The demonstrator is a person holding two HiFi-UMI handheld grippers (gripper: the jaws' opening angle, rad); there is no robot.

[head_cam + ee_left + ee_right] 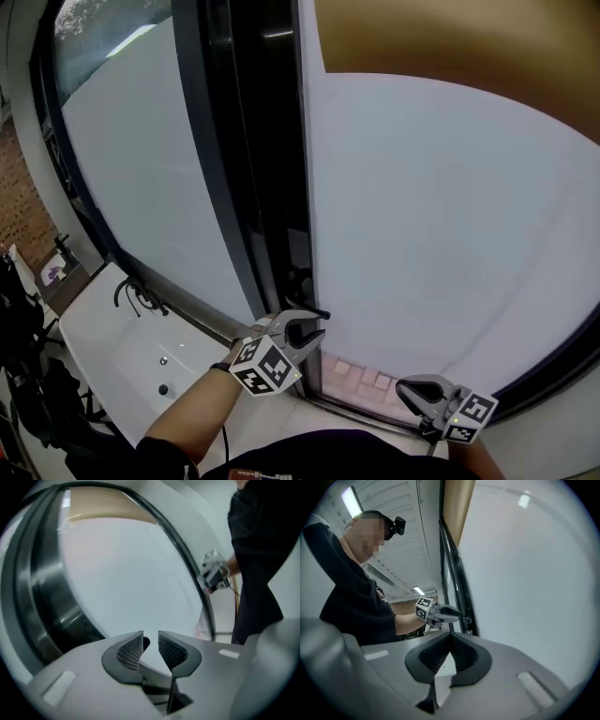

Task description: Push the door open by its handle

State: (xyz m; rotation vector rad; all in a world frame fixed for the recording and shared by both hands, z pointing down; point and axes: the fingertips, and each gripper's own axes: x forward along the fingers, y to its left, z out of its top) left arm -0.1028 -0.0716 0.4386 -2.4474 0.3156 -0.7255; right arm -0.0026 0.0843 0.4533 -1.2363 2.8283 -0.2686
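My left fingers (130, 651) are sitting slightly apart, gripping nothing; door handle (305, 281) just ahead, mostly hidden. Right fingers (461, 656) are pressing together, empty.

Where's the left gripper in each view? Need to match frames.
Head view: left gripper low centre, jaws up against the black door frame.
Left gripper view: its own jaws, bottom centre; frame curves down the left side.
Right gripper view: mid-picture, jaws pointing at the frame.
Shared landmark: the black door frame.
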